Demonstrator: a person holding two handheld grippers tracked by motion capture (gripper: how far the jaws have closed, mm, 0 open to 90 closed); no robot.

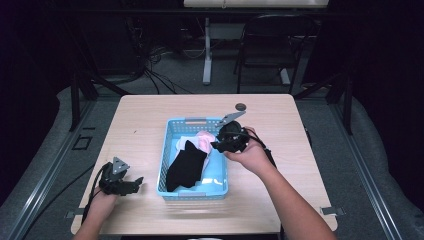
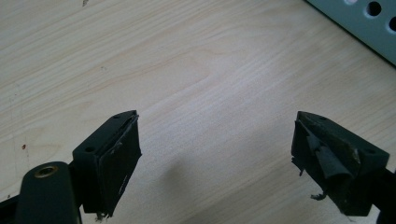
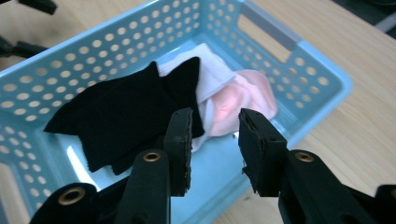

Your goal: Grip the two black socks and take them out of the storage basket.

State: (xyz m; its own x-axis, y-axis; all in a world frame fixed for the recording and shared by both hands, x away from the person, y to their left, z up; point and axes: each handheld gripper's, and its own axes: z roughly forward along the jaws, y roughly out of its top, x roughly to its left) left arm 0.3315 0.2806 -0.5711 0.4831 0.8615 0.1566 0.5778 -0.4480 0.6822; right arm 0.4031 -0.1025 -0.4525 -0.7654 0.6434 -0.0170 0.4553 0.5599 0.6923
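A light blue perforated basket (image 1: 163,162) (image 3: 306,53) sits at the middle of the wooden table (image 1: 140,125). Inside it a black sock (image 1: 187,165) (image 3: 121,109) lies over a white sock (image 1: 182,143) (image 3: 212,74) and a pink sock (image 1: 205,139) (image 3: 240,100). My right gripper (image 1: 217,145) (image 3: 215,133) hovers over the basket's right wall, its jaws open with nothing between them, pointing at the socks. My left gripper (image 1: 137,182) (image 2: 215,149) rests low over bare table to the left of the basket, jaws wide open and empty.
A small dark round disc (image 1: 241,106) lies on the table behind the basket. Beyond the table stand a dark chair (image 1: 272,45), a white desk leg (image 1: 207,55) and floor cables (image 1: 150,70). The basket's corner (image 2: 364,23) is near the left gripper.
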